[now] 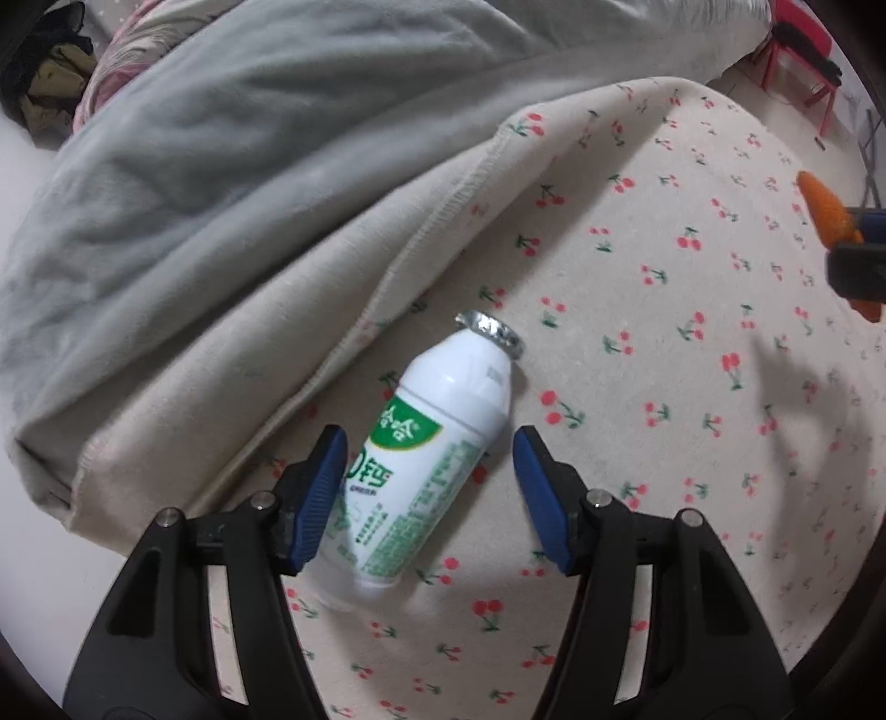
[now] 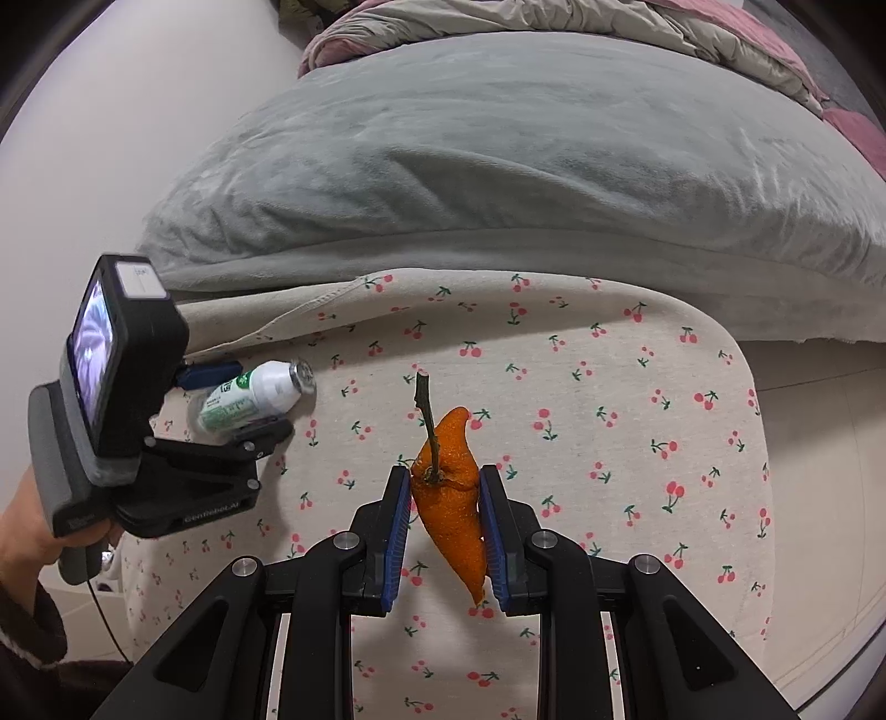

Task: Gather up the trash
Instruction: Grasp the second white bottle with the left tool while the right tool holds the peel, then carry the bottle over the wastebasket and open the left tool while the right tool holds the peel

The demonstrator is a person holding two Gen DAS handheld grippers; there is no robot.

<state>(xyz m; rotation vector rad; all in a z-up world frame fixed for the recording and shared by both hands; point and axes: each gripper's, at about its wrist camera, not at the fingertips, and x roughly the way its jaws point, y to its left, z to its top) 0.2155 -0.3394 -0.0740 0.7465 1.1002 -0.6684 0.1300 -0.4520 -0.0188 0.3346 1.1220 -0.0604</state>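
Observation:
A small white drink bottle [image 1: 426,465] with a green label and a foil top lies on its side on the cherry-print sheet [image 1: 692,387]. My left gripper [image 1: 429,471] is open, its blue pads on either side of the bottle, the left pad close to it. The bottle [image 2: 249,399] and left gripper [image 2: 232,401] also show in the right wrist view. My right gripper [image 2: 446,520] is shut on an orange peel [image 2: 451,498] with a stem, held above the sheet. The peel shows at the right edge of the left wrist view [image 1: 825,210].
A grey fleece blanket [image 1: 221,166] is bunched along the far side of the bed, its beige hem just left of the bottle. A pink quilt [image 2: 747,39] lies behind it. A red stool [image 1: 797,61] stands on the floor beyond the bed.

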